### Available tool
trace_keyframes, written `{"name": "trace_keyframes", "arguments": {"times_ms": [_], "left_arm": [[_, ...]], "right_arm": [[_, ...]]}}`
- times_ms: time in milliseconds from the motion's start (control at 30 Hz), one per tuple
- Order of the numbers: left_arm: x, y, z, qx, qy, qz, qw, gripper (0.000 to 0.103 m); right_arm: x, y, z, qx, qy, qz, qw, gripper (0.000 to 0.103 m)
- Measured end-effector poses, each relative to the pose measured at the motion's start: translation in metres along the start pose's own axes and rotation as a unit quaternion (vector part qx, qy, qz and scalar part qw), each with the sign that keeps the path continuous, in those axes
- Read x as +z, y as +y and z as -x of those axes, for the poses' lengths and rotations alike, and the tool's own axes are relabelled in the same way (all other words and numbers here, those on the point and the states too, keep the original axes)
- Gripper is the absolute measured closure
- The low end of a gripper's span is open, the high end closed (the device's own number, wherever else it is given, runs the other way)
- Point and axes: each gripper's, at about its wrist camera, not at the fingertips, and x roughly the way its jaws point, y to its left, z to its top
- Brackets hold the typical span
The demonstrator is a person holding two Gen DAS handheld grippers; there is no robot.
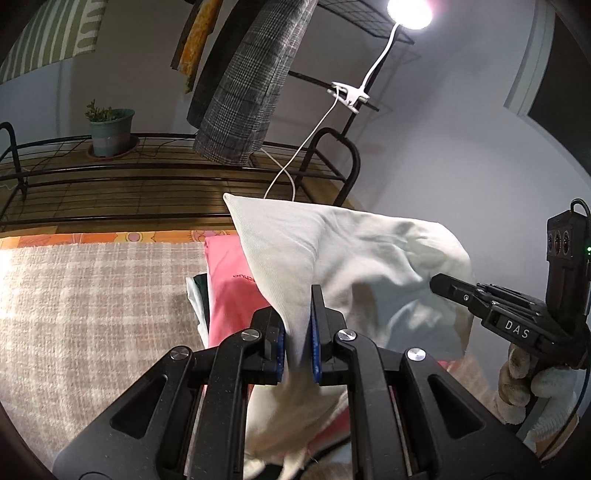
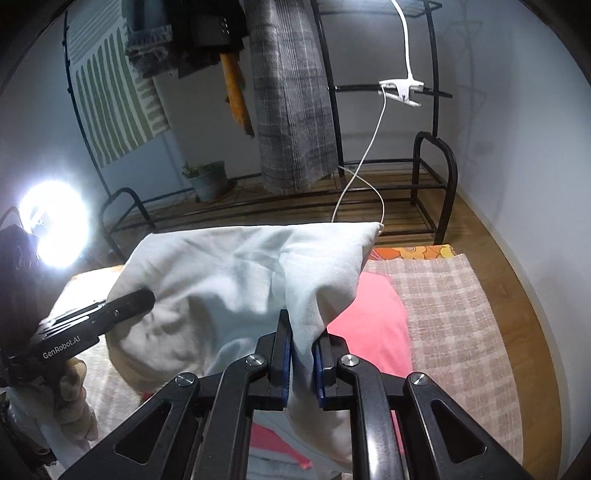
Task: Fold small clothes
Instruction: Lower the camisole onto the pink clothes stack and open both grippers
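Note:
A pale white garment [image 1: 354,254] hangs in the air between both grippers, above a stack of clothes. My left gripper [image 1: 298,317] is shut on one corner of it, the cloth pinched between the blue pads. My right gripper [image 2: 303,343] is shut on another corner of the same white garment [image 2: 236,277]. Each gripper shows in the other's view: the right gripper [image 1: 443,286] at the right edge, held by a gloved hand [image 1: 524,387], and the left gripper [image 2: 142,297] at the left. Beneath lies a pink folded garment [image 1: 229,291] [image 2: 373,314] on top of the stack.
The stack rests on a beige checked blanket [image 1: 92,295] [image 2: 450,314] over an orange patterned cover [image 2: 410,253]. Behind stand a black metal rack [image 1: 147,177], a potted plant [image 1: 110,131], hanging clothes [image 1: 255,81] and a clip lamp [image 1: 408,13] with a white cable.

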Motion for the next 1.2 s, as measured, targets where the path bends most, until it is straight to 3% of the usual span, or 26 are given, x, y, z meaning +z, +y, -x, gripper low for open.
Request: {"name": "trace_keyframes", "arguments": {"times_ms": [67,133,300,533,833,1200], "left_arm": [[-0.001,0.0,-0.008,0.013,0.006,-0.008,0.9999,0.094],[-0.002,0.001,-0.009,0.023,0.007,-0.015,0.9996,0.081],[-0.007,0.001,0.001,0.032,-0.002,-0.036,0.9989,0.079],[-0.011,-0.003,0.032,0.028,-0.008,-0.037,0.9989,0.079],[-0.027,-0.028,0.113,0.024,-0.041,-0.081,0.9956,0.079],[-0.051,-0.02,0.223,0.03,-0.082,-0.102,0.991,0.079]], "right_arm": [[-0.001,-0.005,-0.011,-0.009,0.006,0.001,1.0,0.095],[-0.002,-0.007,-0.019,-0.024,0.011,0.003,1.0,0.088],[-0.002,-0.007,-0.02,-0.054,0.009,0.003,0.998,0.073],[0.002,-0.001,0.011,-0.062,-0.006,-0.003,0.998,0.073],[-0.008,0.036,0.074,-0.063,-0.026,0.001,0.998,0.073],[-0.04,0.108,0.153,-0.051,-0.064,0.014,0.996,0.073]]}}
